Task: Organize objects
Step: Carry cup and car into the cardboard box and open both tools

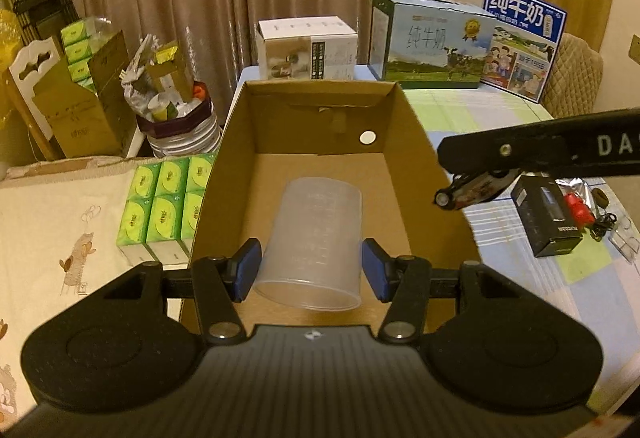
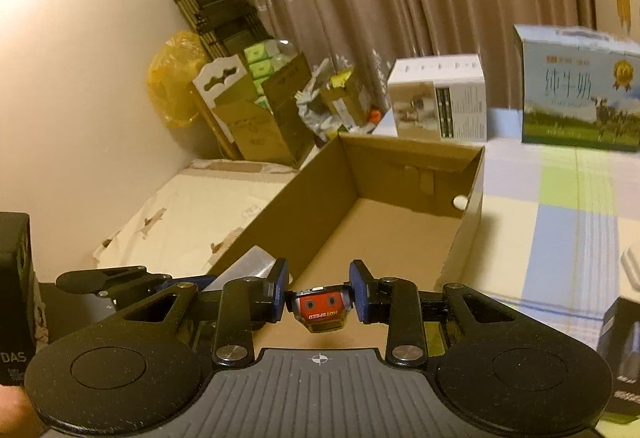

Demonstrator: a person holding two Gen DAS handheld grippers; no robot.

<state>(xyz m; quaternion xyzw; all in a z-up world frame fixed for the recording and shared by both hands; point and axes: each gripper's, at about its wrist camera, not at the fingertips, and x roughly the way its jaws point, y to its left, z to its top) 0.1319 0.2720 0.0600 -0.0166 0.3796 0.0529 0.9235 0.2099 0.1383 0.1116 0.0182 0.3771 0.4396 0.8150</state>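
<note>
Left claw (image 1: pixel 311 270) gripping cup (image 1: pixel 310 244), over box (image 1: pixel 416 142)

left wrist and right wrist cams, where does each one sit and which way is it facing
Left wrist: on the left gripper, facing down into the cardboard box over its clear measuring cup; the other gripper's arm crosses at right.
Right wrist: on the right gripper, holding a small red gadget beside the box.
Shared: box, white carton, milk case, curtain.

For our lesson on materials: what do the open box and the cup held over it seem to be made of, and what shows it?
Open box: brown cardboard, matte; folded flaps and raw tan walls show it.
Measuring cup: probably translucent plastic, frosted; the box floor shows faintly through it, and graduation marks run up its side. The left gripper holds it over the box.
</note>
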